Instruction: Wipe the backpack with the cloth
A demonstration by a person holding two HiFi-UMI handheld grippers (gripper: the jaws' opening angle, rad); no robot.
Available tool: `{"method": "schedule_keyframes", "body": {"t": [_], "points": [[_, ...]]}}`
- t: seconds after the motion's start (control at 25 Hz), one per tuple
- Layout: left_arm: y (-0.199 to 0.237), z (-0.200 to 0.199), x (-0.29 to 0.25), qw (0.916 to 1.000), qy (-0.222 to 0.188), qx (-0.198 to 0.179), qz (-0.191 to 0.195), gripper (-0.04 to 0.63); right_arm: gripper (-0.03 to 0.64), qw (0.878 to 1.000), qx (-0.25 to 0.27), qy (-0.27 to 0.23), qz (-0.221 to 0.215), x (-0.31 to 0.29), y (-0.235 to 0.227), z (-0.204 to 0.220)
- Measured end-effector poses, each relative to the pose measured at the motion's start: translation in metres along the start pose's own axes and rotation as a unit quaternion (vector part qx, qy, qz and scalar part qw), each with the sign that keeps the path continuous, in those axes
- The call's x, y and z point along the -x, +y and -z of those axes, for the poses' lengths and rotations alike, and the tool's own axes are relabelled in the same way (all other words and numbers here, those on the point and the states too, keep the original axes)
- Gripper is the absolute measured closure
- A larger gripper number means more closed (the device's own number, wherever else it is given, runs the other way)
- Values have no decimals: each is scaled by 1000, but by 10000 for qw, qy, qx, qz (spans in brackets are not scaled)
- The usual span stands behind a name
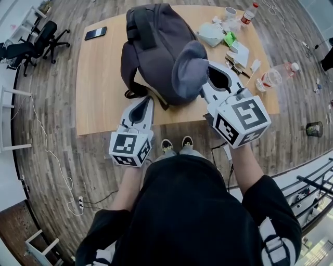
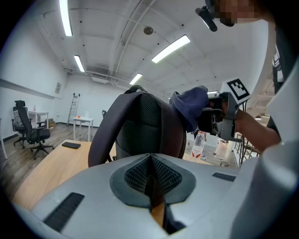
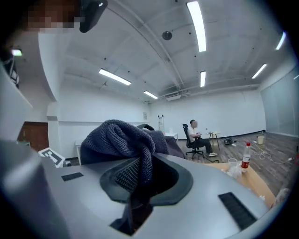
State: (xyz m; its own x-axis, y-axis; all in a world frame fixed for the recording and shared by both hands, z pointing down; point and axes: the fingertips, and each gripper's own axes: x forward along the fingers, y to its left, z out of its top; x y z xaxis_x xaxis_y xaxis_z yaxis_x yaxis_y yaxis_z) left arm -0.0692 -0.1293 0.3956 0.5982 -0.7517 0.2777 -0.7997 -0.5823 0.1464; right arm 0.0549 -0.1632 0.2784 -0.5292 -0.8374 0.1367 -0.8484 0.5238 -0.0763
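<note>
Two grippers, one backpack and one cloth, entered as we find them from the head view. Backpack (image 1: 156, 47): dark grey, resting on the wooden bench (image 1: 101, 88) at twelve o'clock from us, with its mesh back panel and shoulder straps facing the left gripper. Cloth (image 1: 188, 67): dark blue-grey knit, bunched, at the backpack's four o'clock and overlapping its right flank; we cannot tell whether it touches the fabric. Right gripper (image 1: 210, 78): at our one o'clock, jaws clamped on a fold of the cloth, the rest of the cloth mounded over its tips. Left gripper (image 1: 147, 100): at our eleven o'clock and the backpack's seven o'clock, jaws closed together with nothing between them, tips near a strap by the bench's near edge. Phone (image 1: 95, 32): black, flat on the bench at the backpack's ten o'clock, well apart from it. Clear bottle (image 1: 276, 75): lying at the backpack's three o'clock by the bench's right edge. Red-capped bottle (image 1: 251, 13): at two o'clock, among cups and papers. Office chair (image 1: 36, 44): black, on the floor at ten o'clock.
</note>
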Motion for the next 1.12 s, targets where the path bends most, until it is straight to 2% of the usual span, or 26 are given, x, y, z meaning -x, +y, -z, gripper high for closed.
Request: {"method": "schedule_keyframes", "body": {"t": [0.2,0.36,0.6,1.12], "points": [[9,0,4,9999,-10,69,-101,579,557,9986,90,-66,-512,-23,37,-28],[16,5,8,9996,-20,163,-246,580,557,9942,-258,-6,-1045,-39,68,-26],[32,7,17,9988,-21,217,-445,579,557,9901,-917,-209,-1040,-28,62,-5],[33,18,20,9985,88,286,-460,579,558,9853,-1365,-84,-1020,-10,60,31]]}}
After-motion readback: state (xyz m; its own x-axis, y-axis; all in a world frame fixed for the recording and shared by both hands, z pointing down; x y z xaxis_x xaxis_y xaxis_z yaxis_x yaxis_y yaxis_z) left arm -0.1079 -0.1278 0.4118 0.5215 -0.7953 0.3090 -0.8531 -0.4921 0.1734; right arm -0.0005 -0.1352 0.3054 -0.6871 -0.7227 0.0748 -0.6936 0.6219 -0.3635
